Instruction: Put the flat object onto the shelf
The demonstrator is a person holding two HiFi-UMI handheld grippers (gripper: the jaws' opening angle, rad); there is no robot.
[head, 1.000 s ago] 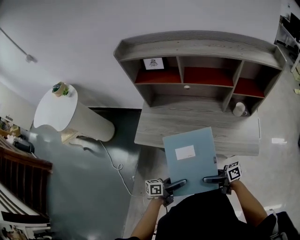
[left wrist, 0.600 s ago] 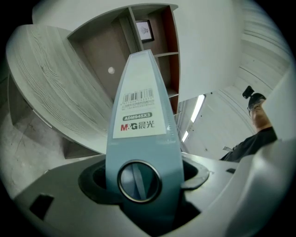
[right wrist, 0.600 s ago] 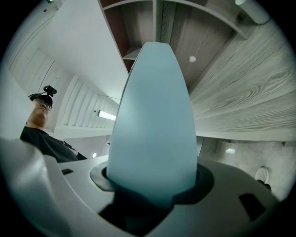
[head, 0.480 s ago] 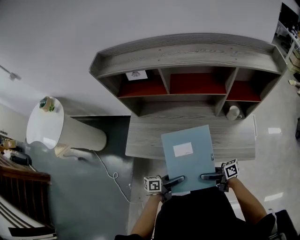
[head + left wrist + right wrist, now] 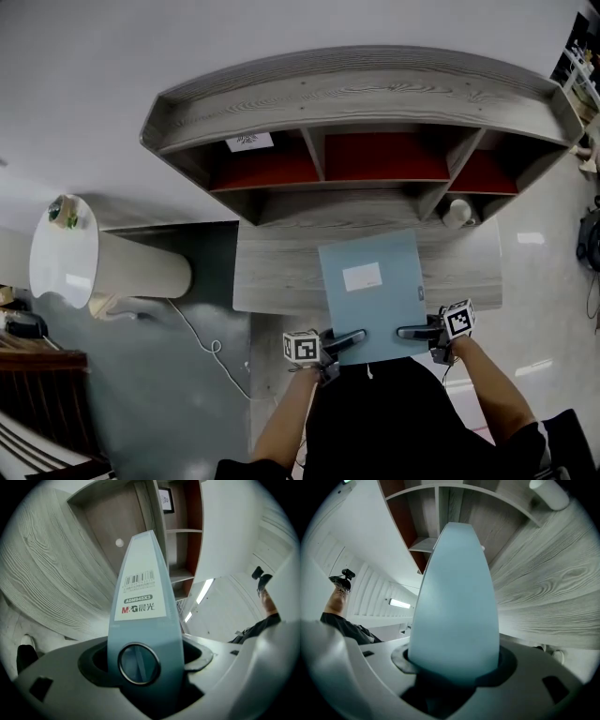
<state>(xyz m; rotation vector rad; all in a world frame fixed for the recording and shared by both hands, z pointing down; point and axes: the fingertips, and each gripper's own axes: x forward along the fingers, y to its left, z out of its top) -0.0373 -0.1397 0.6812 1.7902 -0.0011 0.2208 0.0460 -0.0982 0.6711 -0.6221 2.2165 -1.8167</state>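
A flat light-blue file folder [image 5: 370, 291] with a white label is held level over the front edge of the grey desk [image 5: 277, 272]. My left gripper [image 5: 349, 338] holds its near left corner and my right gripper [image 5: 412, 331] its near right corner. In the left gripper view the folder's spine [image 5: 140, 602], with a barcode label and a ring hole, fills the gap of the left gripper [image 5: 143, 660], whose jaws are opening. In the right gripper view the folder's plain edge [image 5: 457, 597] sits clamped in the right gripper [image 5: 454, 667]. The grey shelf unit [image 5: 356, 89] with red-backed compartments stands behind the desk.
A white cup [image 5: 457, 213] stands in the shelf's lower right nook. A small framed picture [image 5: 248, 142] leans in the upper left compartment. A white round-topped stand [image 5: 61, 253] is left of the desk, and a white cable [image 5: 211, 342] trails on the dark floor.
The head view has drawn closer to the desk and shelf, which look bigger now. The folder, held by both grippers, has moved forward over the desk's front edge.
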